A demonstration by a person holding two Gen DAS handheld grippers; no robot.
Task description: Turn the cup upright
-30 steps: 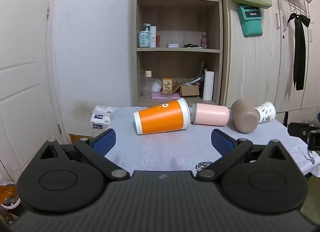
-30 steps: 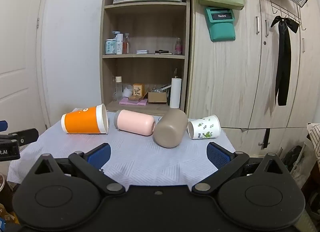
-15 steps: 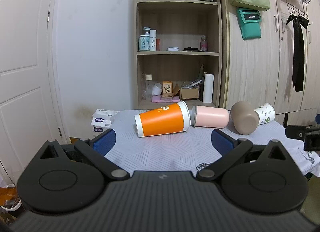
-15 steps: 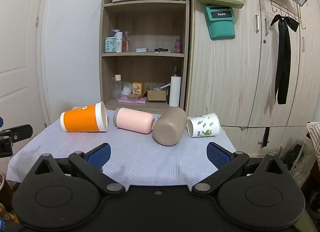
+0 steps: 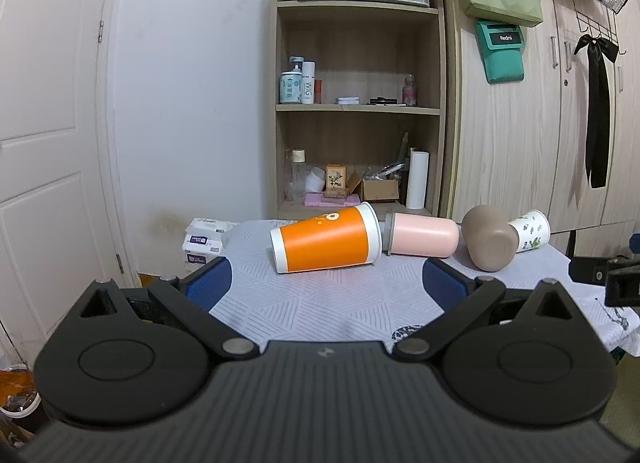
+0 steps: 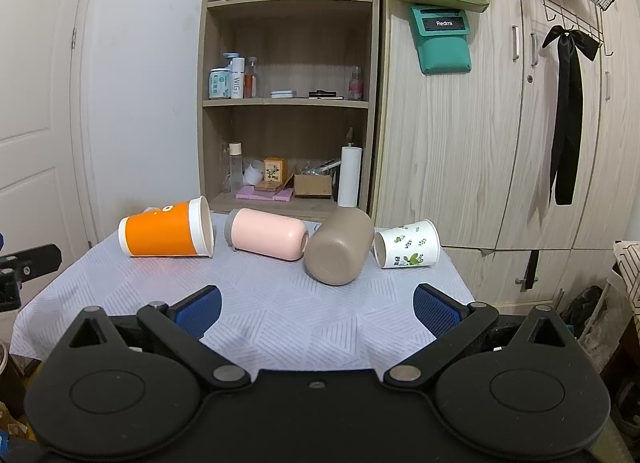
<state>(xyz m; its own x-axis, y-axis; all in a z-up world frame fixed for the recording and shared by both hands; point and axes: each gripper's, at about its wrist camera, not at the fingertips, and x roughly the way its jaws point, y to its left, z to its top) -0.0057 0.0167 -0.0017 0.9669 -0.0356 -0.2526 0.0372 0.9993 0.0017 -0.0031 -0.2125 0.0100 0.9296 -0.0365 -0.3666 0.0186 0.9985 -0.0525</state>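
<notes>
Several cups lie on their sides in a row on the table's pale patterned cloth (image 6: pixel 280 311): an orange paper cup (image 6: pixel 166 230) (image 5: pixel 326 240), a pink cup (image 6: pixel 267 234) (image 5: pixel 422 238), a brown cup (image 6: pixel 338 246) (image 5: pixel 490 244) and a white leaf-print paper cup (image 6: pixel 407 250) (image 5: pixel 532 231). My left gripper (image 5: pixel 326 287) is open and empty, short of the orange cup. My right gripper (image 6: pixel 318 309) is open and empty, in front of the brown cup.
A wooden shelf unit (image 6: pixel 288 103) with bottles and boxes stands behind the table, and wardrobe doors (image 6: pixel 500 123) to its right. A stack of tissue packs (image 5: pixel 202 243) lies at the table's far left corner. A white door (image 5: pixel 48 143) is at left.
Both grippers have risen slightly, so the cups sit a little lower in both views. Nothing on the table has moved.
</notes>
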